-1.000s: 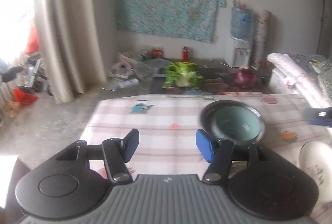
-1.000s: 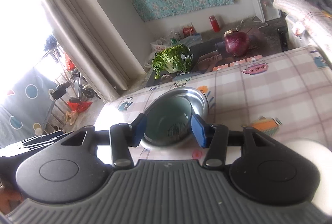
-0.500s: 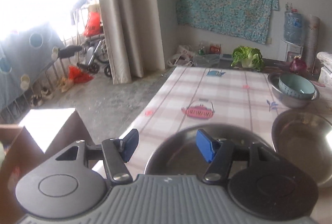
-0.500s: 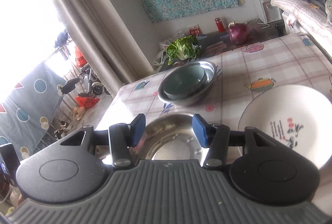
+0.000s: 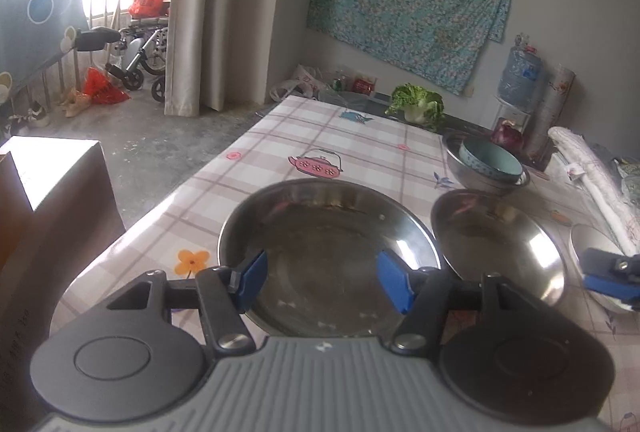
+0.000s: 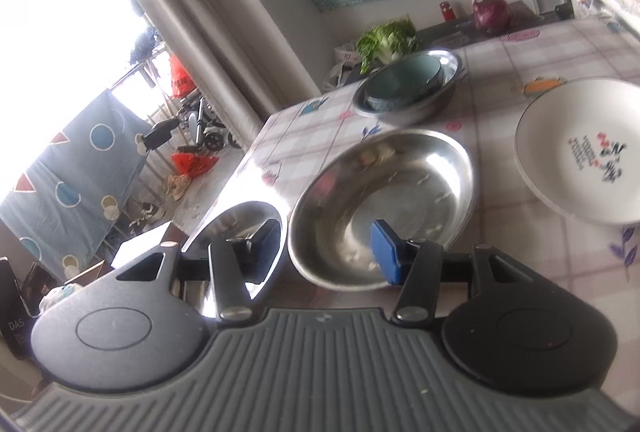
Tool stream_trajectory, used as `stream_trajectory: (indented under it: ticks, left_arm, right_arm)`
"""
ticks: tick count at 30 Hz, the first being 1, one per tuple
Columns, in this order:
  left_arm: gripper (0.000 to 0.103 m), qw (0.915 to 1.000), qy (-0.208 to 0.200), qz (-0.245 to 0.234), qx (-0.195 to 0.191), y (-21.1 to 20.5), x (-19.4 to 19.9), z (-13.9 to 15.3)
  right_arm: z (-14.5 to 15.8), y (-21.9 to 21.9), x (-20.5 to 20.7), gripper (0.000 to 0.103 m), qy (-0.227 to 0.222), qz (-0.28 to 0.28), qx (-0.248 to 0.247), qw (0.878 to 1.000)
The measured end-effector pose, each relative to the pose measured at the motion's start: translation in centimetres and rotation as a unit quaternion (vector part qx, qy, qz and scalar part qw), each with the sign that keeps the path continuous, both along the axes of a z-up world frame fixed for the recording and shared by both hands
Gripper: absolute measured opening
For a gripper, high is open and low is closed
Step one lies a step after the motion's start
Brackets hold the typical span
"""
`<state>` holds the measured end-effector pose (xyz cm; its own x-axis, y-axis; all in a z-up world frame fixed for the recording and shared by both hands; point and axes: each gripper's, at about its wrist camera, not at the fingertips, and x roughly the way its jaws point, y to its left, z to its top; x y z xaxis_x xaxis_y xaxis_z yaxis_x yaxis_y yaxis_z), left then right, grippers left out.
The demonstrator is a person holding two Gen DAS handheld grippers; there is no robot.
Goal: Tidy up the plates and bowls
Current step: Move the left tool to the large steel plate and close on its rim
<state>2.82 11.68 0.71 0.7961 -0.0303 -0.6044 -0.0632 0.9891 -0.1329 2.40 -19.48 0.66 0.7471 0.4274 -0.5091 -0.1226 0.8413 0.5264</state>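
Observation:
On the checked tablecloth, a wide steel plate (image 5: 328, 232) lies nearest, and my left gripper (image 5: 323, 284) hovers open over its near rim, empty. To its right sits a steel bowl (image 5: 496, 244) (image 6: 384, 204). My right gripper (image 6: 327, 252) stands open above this bowl's near left rim, pads apart from it; one blue finger (image 5: 608, 276) shows at the left wrist view's right edge. The steel plate (image 6: 240, 228) is partly behind the right gripper's left finger. Farther back, a teal bowl (image 5: 490, 158) (image 6: 400, 78) rests inside a steel basin (image 5: 480, 180) (image 6: 424, 108). A white printed plate (image 6: 580, 152) lies to the right.
The table's left edge (image 5: 192, 188) drops to a concrete floor. A brown box (image 5: 52, 200) stands by the near left corner. Beyond the table are a cabbage (image 5: 420, 104), a red onion (image 5: 508, 136) and a water jug (image 5: 520, 76). Rolled cloth (image 5: 592, 184) lies along the right side.
Both grippers have drawn back toward the table's near end and sunk a little. The basin with the teal bowl has receded, and the steel plate and steel bowl have come under the fingers.

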Motion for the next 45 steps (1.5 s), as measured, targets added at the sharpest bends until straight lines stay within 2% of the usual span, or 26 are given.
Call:
stream_trajectory:
  ticks: [11, 20, 26, 31, 34, 38, 42, 45]
  left_arm:
    - [0.062, 0.9988, 0.018, 0.014, 0.044, 0.5, 0.1, -0.8]
    - [0.06, 0.997, 0.055, 0.02, 0.05, 2.4, 2.4, -2.4]
    - [0.054, 0.9957, 0.077, 0.022, 0.046, 3.4, 4.1, -3.3]
    - [0.048, 0.9932, 0.1, 0.017, 0.057, 3.4, 5.4, -4.1]
    - [0.037, 0.9924, 0.112, 0.017, 0.047, 3.5, 6.0, -4.6]
    - [0.032, 0.9917, 0.117, 0.022, 0.048, 3.6, 6.3, -4.8]
    - [0.022, 0.9912, 0.121, 0.026, 0.048, 4.1, 6.4, -4.8]
    - [0.02, 0.9914, 0.122, 0.025, 0.04, 4.5, 6.4, -4.8]
  right_arm:
    - [-1.9, 4.7, 0.8, 0.05, 0.038, 0.062, 0.006, 0.997]
    - [-3.4, 8.2, 2.4, 0.05, 0.069, 0.08, 0.024, 0.994]
    - [-4.4, 9.8, 4.0, 0.05, 0.084, 0.074, 0.02, 0.994]
    - [-5.0, 10.5, 4.9, 0.05, 0.092, 0.068, 0.018, 0.993]
    - [-5.2, 10.8, 5.4, 0.05, 0.095, 0.07, 0.019, 0.993]
    - [-5.3, 11.1, 5.9, 0.045, 0.095, 0.071, 0.012, 0.993]
    - [-5.5, 11.3, 6.3, 0.031, 0.098, 0.07, 0.012, 0.993]
    - [-5.7, 11.4, 6.4, 0.023, 0.1, 0.069, 0.01, 0.993]
